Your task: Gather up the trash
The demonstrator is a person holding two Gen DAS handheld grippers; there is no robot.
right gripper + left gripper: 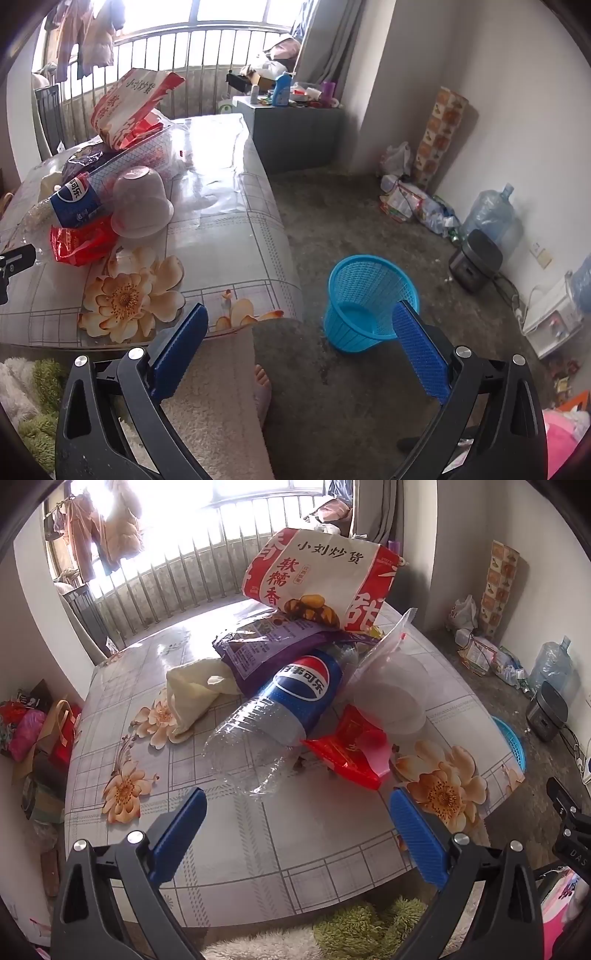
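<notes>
The left hand-held gripper (297, 812) was held with its blue pads spread apart and nothing between them; the right hand-held gripper (299, 328) was likewise held apart and empty. A slip was judged likely if the smooth, crushable Pepsi bottle (280, 716) were pinched, and the heaped wrappers could be toppled. The bottle lay mid-frame on the surface (314, 834), just above the left pads, while the blue basket (369, 299) stood lower right.
</notes>
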